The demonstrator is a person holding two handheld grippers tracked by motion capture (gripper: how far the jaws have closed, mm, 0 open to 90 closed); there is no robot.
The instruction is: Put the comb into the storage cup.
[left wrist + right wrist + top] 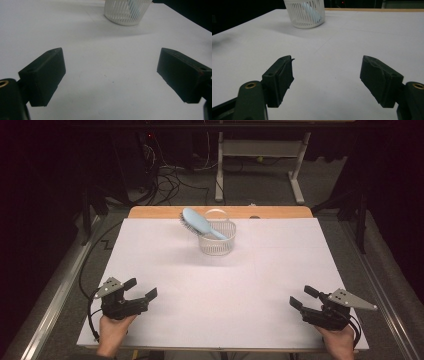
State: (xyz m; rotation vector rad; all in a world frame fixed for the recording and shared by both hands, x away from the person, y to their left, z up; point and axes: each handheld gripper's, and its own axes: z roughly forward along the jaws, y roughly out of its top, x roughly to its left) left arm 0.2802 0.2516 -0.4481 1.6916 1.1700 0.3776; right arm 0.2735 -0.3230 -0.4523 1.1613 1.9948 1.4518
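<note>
One basket [217, 239] holding one brush [199, 222], well ahead of two grippers: left gripper [140, 289] and right gripper [300, 297], both released, empty, on the table [215, 290].

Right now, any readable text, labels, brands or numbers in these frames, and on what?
None readable.
Hairbrush: plain light blue, no mark visible.
Basket: plain white slats, no label.
Left gripper and right gripper: no lettering visible on the black jaws or grey plates.
White table cover: blank.
</note>
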